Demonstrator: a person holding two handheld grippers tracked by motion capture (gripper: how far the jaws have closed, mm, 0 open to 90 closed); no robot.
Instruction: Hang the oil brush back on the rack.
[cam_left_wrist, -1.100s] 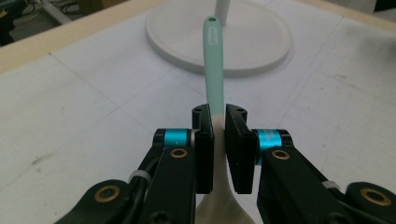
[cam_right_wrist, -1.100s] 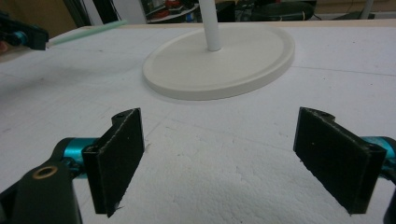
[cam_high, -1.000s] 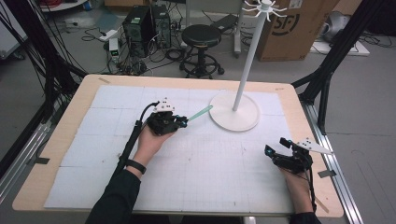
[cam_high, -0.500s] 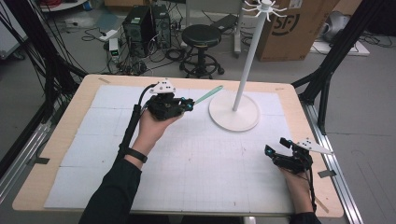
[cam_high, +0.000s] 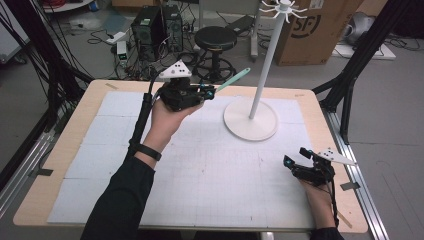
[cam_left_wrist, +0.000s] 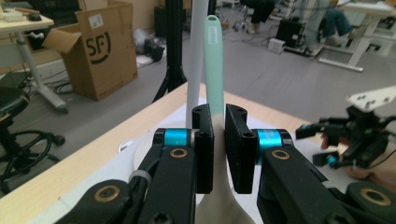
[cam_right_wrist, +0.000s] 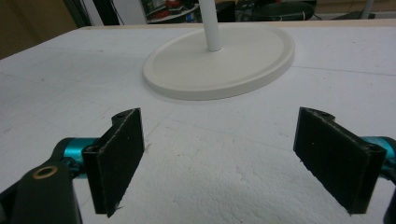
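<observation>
White foam sheeting covers the table (cam_high: 65, 150), and the white stand (cam_high: 251, 118) rises from its far half. My left gripper (cam_high: 204, 93) is raised just left of the stand's pole, clenched on a mint-green spoon (cam_high: 233, 79) whose handle slants up toward that pole. My right gripper (cam_high: 296, 161) rests low, near the stand's base on my side, jaws spread with nothing between them.

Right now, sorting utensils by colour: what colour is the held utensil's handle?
Pale mint green handle, clearest in the left gripper view.
</observation>
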